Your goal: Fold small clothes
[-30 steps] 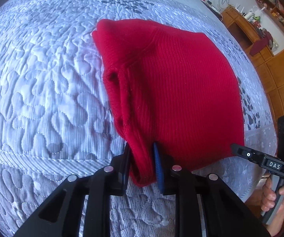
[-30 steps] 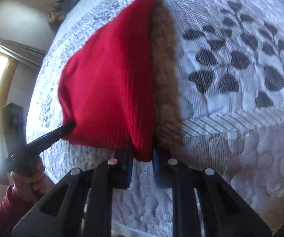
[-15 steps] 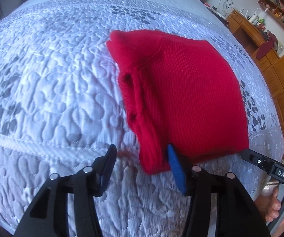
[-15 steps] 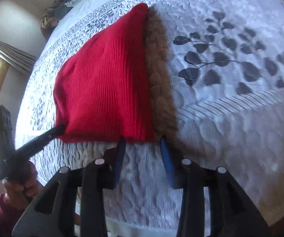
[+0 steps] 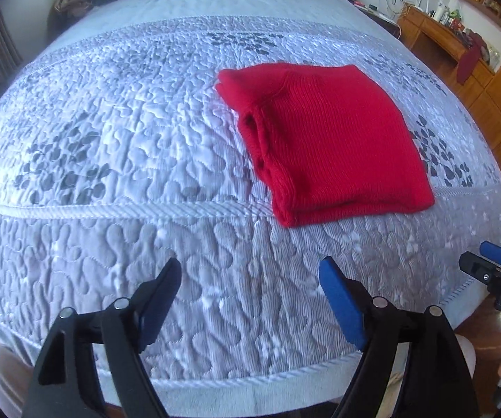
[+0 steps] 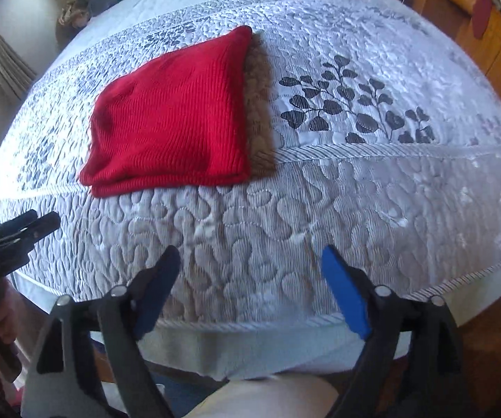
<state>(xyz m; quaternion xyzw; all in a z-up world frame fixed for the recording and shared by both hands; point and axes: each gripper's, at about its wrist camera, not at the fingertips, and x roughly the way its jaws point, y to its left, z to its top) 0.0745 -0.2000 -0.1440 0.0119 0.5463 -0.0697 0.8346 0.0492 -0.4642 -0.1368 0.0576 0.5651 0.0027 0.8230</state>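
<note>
The red knit (image 5: pixel 330 146) lies folded into a thick rectangle on the quilt (image 5: pixel 118 160), right of centre in the left wrist view, its near edge just past the corded seam across the bed. The left gripper (image 5: pixel 250 292) has just been opening and its jaws stand wide apart over bare quilt, nothing between them, well short of the garment. The right gripper (image 6: pixel 250 278) has likewise just been opening; its jaws are spread and empty, near the bed's edge. Judged from the layout, this fold is complete and both tools are clear of it. Risks from here: the stacked layers at the knit's left side show loose, bulging edges, and these could spring open if the pile is nudged or lifted by one corner only. A brown strip shows along the right edge of the garment in the right wrist view; whether it is shadow or a fur trim cannot be told, and a trim left protruding would spoil the finish. The knit also lies toward the near side of the bed, so a careless drag could pull it over the border. Legible writing: "DAS" on the right tool's body at the right edge of the left wrist view; further letters are cut off.
</note>
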